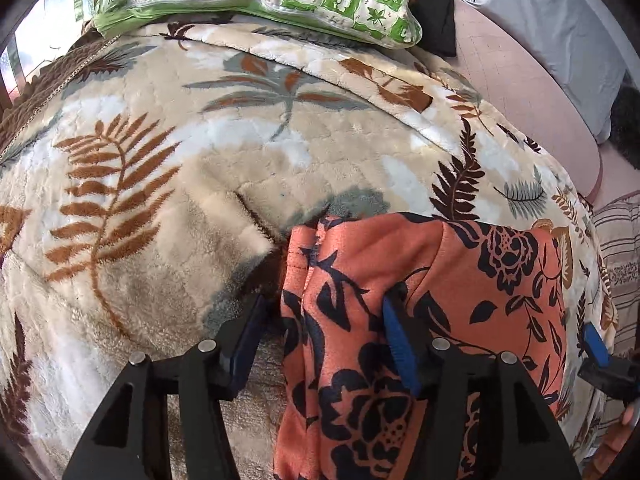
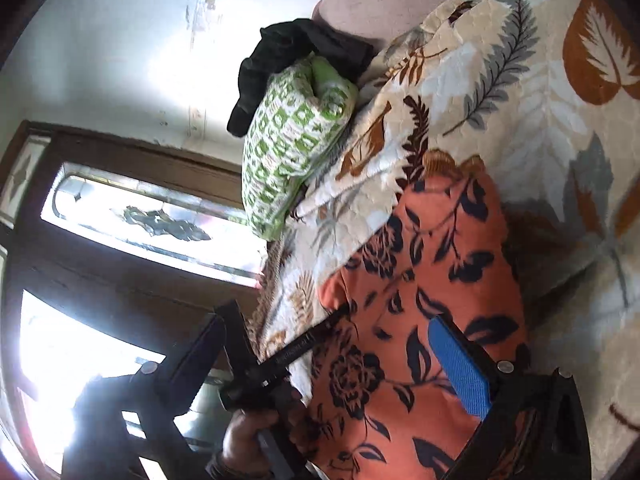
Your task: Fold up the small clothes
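The garment (image 1: 420,320), orange with dark flowers, lies on the blanket (image 1: 168,184) as a narrow layered strip with doubled edges along its left side; it looks already folded at least once, so the fold seems well along, with perhaps a last fold or smoothing left, though its near end is out of view.

Going left to right in the left wrist view: the left tongs (image 1: 320,344) stand spread, pinching nothing; one finger rests on blanket at 9 o'clock from the garment's left edge, the other over the cloth, so that edge lies between the jaws; the garment fills the frame from 6 to 3 o'clock; the right tongs (image 1: 600,356) show at 3 o'clock by its right edge.

In the right wrist view, the right tongs (image 2: 376,356) are spread, with the garment lying between the fingers, unpinched; a pillow (image 2: 296,144) lies beyond at 11 o'clock.
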Available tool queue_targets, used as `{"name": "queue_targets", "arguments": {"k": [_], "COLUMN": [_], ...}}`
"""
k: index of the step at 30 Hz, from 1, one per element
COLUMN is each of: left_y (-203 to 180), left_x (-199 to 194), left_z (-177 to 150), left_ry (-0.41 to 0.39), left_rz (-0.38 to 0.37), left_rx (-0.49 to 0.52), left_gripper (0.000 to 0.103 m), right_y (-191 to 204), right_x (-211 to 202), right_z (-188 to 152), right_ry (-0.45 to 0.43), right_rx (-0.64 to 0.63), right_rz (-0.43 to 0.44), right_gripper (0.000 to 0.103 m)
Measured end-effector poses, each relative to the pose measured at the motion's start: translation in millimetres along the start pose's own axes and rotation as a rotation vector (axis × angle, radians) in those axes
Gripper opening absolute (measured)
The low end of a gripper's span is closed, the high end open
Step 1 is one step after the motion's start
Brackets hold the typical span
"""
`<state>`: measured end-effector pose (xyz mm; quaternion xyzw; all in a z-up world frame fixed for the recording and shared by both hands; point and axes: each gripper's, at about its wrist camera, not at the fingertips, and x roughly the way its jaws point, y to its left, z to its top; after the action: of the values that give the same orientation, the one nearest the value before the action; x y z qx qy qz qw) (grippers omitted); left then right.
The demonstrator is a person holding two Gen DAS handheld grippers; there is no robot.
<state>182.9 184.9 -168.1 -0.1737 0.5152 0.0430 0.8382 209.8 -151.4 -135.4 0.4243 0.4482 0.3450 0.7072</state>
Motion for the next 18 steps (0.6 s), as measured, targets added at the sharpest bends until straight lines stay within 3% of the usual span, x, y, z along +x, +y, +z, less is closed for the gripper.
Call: {"name": "queue_targets", "arguments": {"k": [2, 4, 5, 9, 12, 15, 17, 18], "left_y": [-4.5, -6.1, -5.7, -1.7, -12.2, -28.5, -31.3, -27.2], "left_x": [-0.8, 1.5, -0.3, -20.0, -70.0, -107.9, -96.4, -76.3], "left_z": [-1.3, -3.4, -3.5, -8.4, -28.1, -65.8, -92.2, -104.1], "left_ry": [-0.012, -0.019, -0.025, -0.03, -0.109, -0.147, -0.085, -0.007], "left_rz": [0.024, 0.036, 0.031, 0.013, -0.039, -0.09, -0.064, -0.03], "left_rx": [0.019, 0.022, 0.018, 0.004, 0.051, 0.105, 0.121, 0.105], "left_gripper": [0.063, 0.064, 0.064, 0.063, 0.062, 0.062, 0.063, 0.063], "right_y": [-21.0, -56.3, -70.3, -29.5, -10.4, -11.6, -23.5, -35.0], "right_x": [19.0, 51.2, 57.8, 22.7, -17.8, -34.7, -22.4, -9.9], "right_z": [24.8, 35.6, 33.8, 25.9, -9.3, -61.2, -93.7, -106.9], "right_ry": [0.035, 0.098, 0.094, 0.063, 0.093, 0.156, 0.211, 0.257], "right_rx": [0.12, 0.221, 0.275, 0.176, 0.129, 0.168, 0.197, 0.199], "right_rz": [0.109, 0.003, 0.001, 0.054, 0.106, 0.178, 0.162, 0.089], "right_gripper": [0.103, 0.102, 0.102, 0.102, 0.103, 0.103, 0.103, 0.103]}}
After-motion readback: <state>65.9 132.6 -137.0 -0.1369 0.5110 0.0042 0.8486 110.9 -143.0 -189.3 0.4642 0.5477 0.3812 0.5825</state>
